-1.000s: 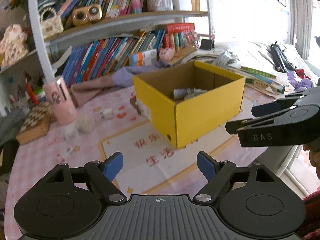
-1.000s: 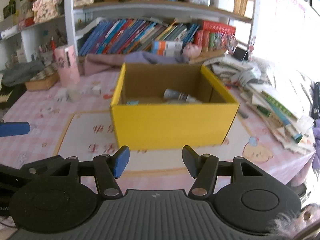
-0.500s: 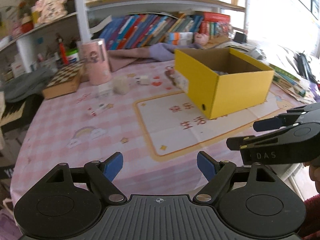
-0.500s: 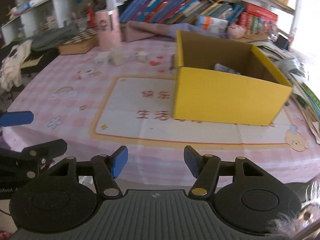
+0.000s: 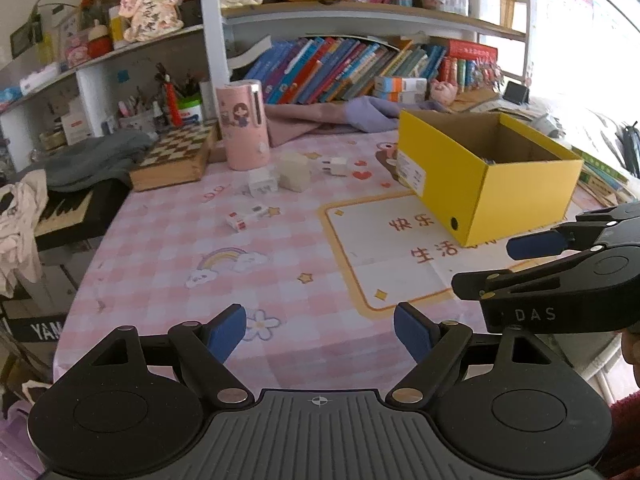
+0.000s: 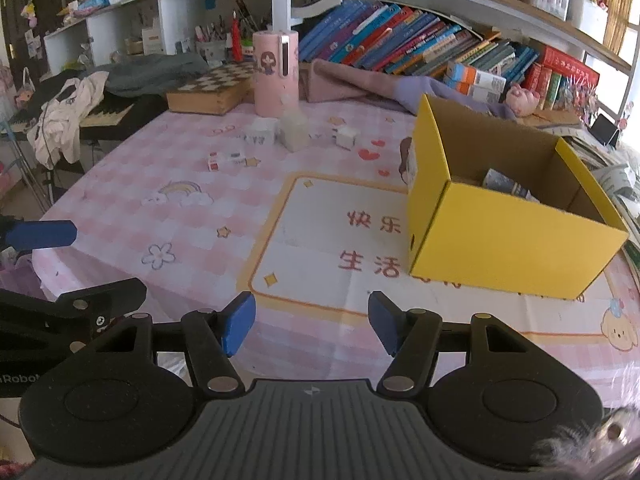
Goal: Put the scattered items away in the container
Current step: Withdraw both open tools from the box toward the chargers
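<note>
The yellow cardboard box [image 5: 488, 184] [image 6: 512, 240] stands open on the pink table, right of centre, with a tube [image 6: 508, 186] lying inside. Scattered far behind on the cloth are a small red-and-white packet [image 5: 248, 216] [image 6: 226, 159], a white charger [image 5: 262, 182] [image 6: 260, 130], a cloudy cube [image 5: 295, 170] [image 6: 294, 130] and a white plug adapter [image 5: 335, 166] [image 6: 346, 136]. My left gripper [image 5: 320, 330] hovers open over the table's near edge with nothing between its pads. My right gripper [image 6: 312, 322] is open too, holding nothing, just right of the left one.
A pink cylinder [image 5: 242, 128] and a wooden chessboard box [image 5: 176, 158] stand at the back left. Purple cloth [image 5: 340, 116] lies before the bookshelf [image 5: 360, 68]. Paper stacks [image 6: 616, 172] crowd the right. A keyboard [image 5: 68, 208] sits off the left edge.
Both views have swung left, so the yellow box has shifted to the right and the scattered small items have come into sight. Both grippers stay open with nothing held.
</note>
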